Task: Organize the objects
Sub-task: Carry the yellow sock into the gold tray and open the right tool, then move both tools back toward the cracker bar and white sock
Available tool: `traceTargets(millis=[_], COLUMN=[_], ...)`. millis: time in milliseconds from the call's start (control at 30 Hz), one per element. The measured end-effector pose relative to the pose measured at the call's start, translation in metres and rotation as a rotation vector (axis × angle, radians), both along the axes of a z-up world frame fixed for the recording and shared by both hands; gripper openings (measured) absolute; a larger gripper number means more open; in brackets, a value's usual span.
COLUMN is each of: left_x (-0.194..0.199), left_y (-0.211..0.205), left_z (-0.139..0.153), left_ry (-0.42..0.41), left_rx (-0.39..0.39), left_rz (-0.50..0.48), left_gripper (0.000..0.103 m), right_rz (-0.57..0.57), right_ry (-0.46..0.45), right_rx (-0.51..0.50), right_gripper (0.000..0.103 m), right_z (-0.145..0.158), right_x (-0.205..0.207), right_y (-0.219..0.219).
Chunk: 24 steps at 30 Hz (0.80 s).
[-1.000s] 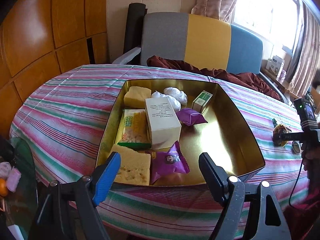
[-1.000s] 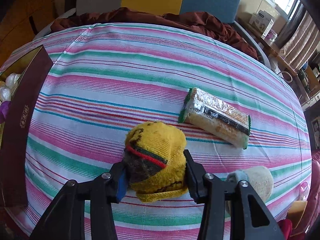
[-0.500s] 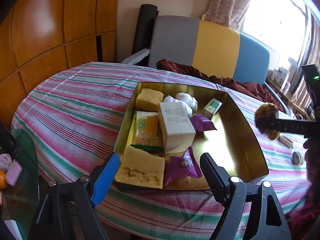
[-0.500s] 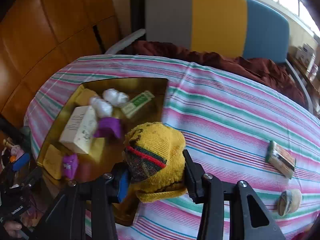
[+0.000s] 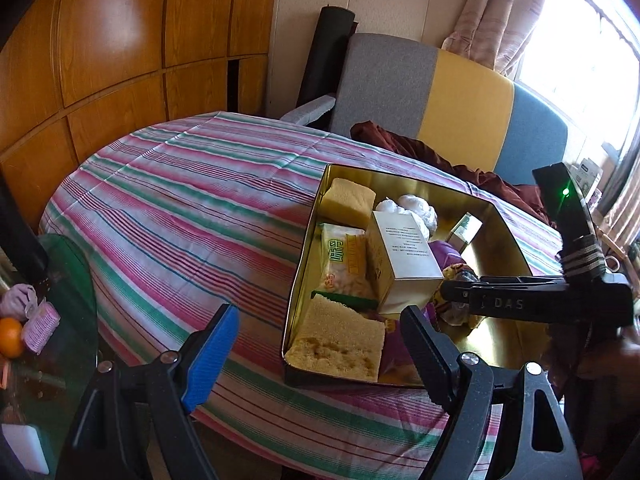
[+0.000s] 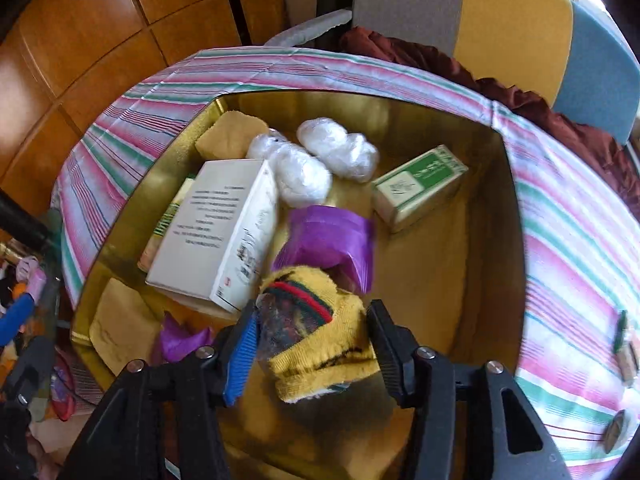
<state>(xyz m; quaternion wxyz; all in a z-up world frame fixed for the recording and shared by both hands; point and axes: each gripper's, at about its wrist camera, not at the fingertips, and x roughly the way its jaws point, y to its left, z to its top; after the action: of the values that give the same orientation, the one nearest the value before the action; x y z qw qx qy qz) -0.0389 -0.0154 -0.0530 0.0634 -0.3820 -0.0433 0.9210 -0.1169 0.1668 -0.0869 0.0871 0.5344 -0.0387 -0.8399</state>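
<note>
Your right gripper [image 6: 310, 344] has swung from bare cloth to over the gold tin [image 6: 486, 148]; jaws just opening | fuzzy yellow knitted sock [image 6: 316, 336] between pads, apparently released | left gripper [image 5: 316, 354] spread, empty

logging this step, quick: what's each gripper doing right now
left gripper: open, nothing between its fingers.
right gripper: jaws have just been opening over the gold tin; yellow sock between the fingers, apparently released.

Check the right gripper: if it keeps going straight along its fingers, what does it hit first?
Likely the yellow sock between its just-opening jaws, then the gold tin floor beside the purple packet. Depth is unclear.
</note>
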Motion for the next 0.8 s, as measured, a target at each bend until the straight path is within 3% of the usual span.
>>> traceTargets(millis=[33,100,433,800], left_x=[0.000,0.000,0.007,0.020], left_y=[0.000,0.000,0.022,0.070], left_z=[-0.001,-0.002,0.010,0.019], left_ry=[-0.001,-0.005,0.032,0.048], left_rx=[-0.001,-0.004,-0.047,-0.091], left_rz=[-0.001,-0.003,-0.060,-0.191], left_gripper=[0.083,0.083,0.083,0.083], right_rz=[0.006,0.013,-0.030,-0.260], right_ry=[0.004,0.023,0.143,0.163], right_rx=[-0.011,-0.021,-0.008,-0.007], right_gripper=[0.075,0.079,0.082,0.083], right_z=[0.001,0.006,0.041,0.052], right_x=[0.001,0.006,0.051,0.107], right_y=[0.001,0.002,0.041,0.150])
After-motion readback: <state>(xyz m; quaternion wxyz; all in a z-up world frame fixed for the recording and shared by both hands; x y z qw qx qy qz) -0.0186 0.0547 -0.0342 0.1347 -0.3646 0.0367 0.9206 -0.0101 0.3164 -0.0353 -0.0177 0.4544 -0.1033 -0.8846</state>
